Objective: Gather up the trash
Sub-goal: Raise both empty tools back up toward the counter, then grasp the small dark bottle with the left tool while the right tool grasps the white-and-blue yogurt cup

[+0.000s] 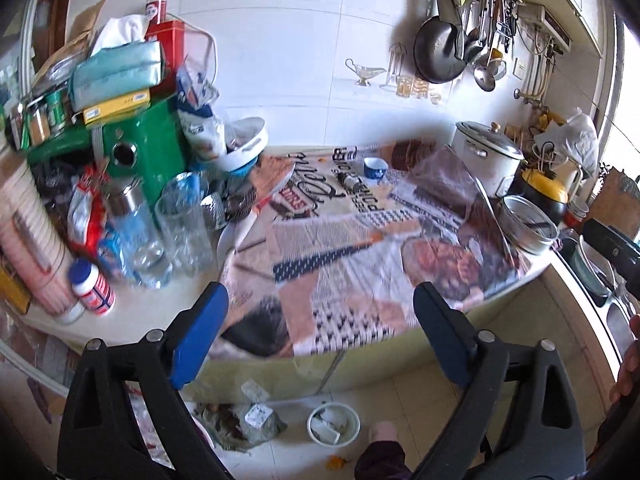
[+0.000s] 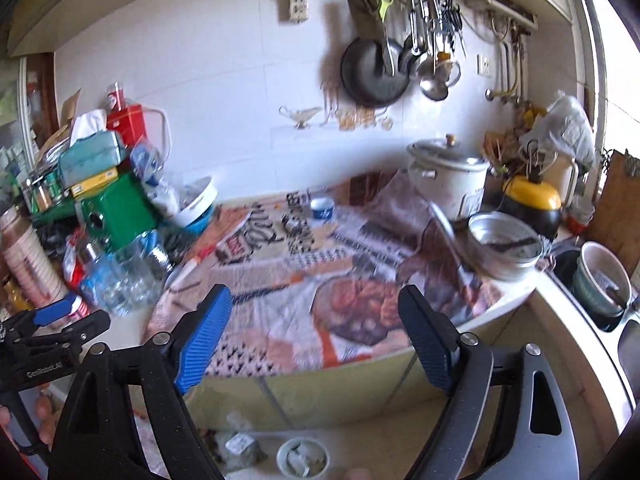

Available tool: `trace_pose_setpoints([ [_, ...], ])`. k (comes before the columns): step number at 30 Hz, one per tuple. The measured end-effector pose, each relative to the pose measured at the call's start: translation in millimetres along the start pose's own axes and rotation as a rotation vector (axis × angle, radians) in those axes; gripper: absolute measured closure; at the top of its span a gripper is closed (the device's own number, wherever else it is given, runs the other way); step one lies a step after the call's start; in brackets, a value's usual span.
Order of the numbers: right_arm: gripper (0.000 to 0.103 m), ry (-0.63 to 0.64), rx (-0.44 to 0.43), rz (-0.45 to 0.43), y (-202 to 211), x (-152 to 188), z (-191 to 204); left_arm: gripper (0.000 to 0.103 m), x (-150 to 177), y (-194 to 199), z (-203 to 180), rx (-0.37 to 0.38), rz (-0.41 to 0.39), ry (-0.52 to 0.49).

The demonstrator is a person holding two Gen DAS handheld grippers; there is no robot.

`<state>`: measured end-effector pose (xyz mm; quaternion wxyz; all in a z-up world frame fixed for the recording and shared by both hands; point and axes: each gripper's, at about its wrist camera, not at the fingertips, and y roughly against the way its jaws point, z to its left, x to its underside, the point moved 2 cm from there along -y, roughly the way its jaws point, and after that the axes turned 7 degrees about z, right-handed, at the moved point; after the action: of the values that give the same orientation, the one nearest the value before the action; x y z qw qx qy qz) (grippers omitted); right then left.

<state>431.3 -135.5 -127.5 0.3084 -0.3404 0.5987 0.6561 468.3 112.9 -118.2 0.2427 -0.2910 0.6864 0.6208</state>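
Observation:
On the floor below the counter stands a small white bowl [image 1: 333, 424] [image 2: 303, 458] with white scraps in it. Beside it lies a clear bag of trash [image 1: 244, 420] [image 2: 240, 450]. Printed newspaper sheets [image 1: 360, 248] [image 2: 304, 280] cover the countertop. My left gripper [image 1: 320, 296] hangs open over the counter's front edge, its blue pads wide apart and nothing between them. My right gripper [image 2: 316, 296] is open the same way, also empty. The left gripper [image 2: 72, 320] shows at the left edge of the right wrist view.
Left on the counter: a green tin [image 1: 152, 160], plastic bottles [image 1: 136, 232], a glass jug [image 1: 184, 228], a tissue pack [image 1: 116, 72]. Right: a white cooker [image 1: 488, 152], a metal pot [image 1: 528, 224], a sink [image 2: 600, 284] holding bowls. A pan [image 1: 438, 50] hangs on the wall.

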Motion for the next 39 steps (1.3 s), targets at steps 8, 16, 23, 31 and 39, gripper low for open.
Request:
trace_pose_setpoints([
  [8,0.006,0.036,-0.043,-0.028,-82.9,-54.7,-48.4,0.008,-67.3,-82.4,-26.5,-0.048,0.007,0.048],
  [16,0.006,0.112,-0.141,0.111,-215.4,-127.3,-85.4,0.008,-148.6,-194.0,-59.8,-0.118,0.107,0.107],
  [23,0.006,0.216,-0.190,0.236,-347.9,-158.9,-76.6,0.008,-181.7,-288.8,-71.5,-0.194,0.202,0.156],
  [31,0.006,0.227,-0.272,0.414,-487.2,-160.1,-39.2,0.008,-191.5,-369.2,-60.6,-0.271,0.302,0.189],
  [39,0.013,0.200,-0.265,0.493,-550.9,-157.1,-26.6,0.008,-194.5,-426.9,-43.8,-0.242,0.380,0.276],
])
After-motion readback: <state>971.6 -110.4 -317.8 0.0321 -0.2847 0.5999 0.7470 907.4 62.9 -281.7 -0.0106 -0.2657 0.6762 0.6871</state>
